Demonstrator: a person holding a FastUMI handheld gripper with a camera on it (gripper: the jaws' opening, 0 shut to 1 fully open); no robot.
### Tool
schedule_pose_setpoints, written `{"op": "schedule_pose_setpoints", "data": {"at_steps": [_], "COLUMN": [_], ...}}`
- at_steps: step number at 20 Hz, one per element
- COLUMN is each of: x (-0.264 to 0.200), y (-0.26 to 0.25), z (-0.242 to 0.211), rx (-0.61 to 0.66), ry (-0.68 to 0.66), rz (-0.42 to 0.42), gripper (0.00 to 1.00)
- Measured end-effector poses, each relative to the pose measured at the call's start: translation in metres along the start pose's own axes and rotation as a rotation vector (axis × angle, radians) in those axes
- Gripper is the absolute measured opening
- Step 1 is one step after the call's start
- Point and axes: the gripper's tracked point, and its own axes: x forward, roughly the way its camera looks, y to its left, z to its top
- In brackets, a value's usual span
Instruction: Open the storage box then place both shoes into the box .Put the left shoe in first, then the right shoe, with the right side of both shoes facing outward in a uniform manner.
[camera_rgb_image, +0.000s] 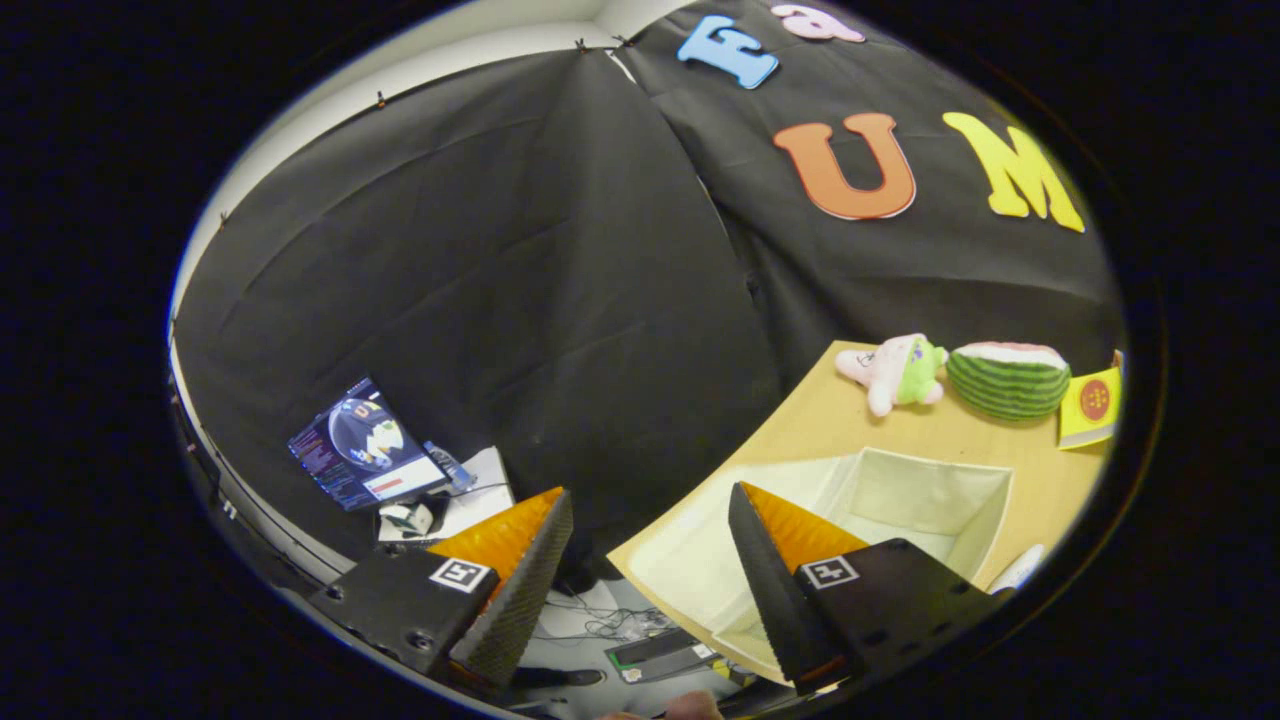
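Gripper view, tilted hard to one side: the tongs (650, 510) hang spread wide apart with nothing between the fingers, held above the near corner of a wooden worktop (800, 420). One finger (520, 590) points out past the worktop's edge, over the lower ground beside it; the other finger (775, 580) lies over the storage box (940, 500).

The storage box, pale fabric with a cream lining, sits on the worktop with its top open and its inside bare. It lies just ahead of and partly under that second finger, its near wall running along the worktop's edge. A small white shape (1020, 568) peeks out just past the box's far corner, too little of it showing to tell what it is.

Beyond the box, at the back of the worktop against the black cloth wall, a pink and green stuffed toy (895, 372) lies beside a watermelon-shaped cushion (1008, 380), with a yellow booklet (1092, 405) next to that.

Off the worktop, a lit laptop (365, 445) stands on a lower white surface, with loose cables (610, 620) on the floor nearby.
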Motion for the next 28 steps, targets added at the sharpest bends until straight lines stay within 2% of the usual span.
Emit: {"op": "schedule_pose_setpoints", "data": {"at_steps": [6, 10, 14, 20, 23, 28], "x": [-0.066, -0.126, -0.182, -0.245, -0.258, -0.236], "y": [-0.064, -0.125, -0.187, -0.276, -0.308, -0.348], "z": [0.008, -0.009, -0.027, -0.095, -0.146, -0.213], "rx": [-0.058, -0.07, -0.026, 0.039, 0.117, 0.252], "ry": [-0.093, -0.104, -0.12, 0.03, 0.158, 0.342], "rz": [-0.169, -0.33, -0.473, -0.645, -0.673, -0.63], "gripper": [0.98, 0.98, 0.99, 0.98, 0.99, 0.98]}}
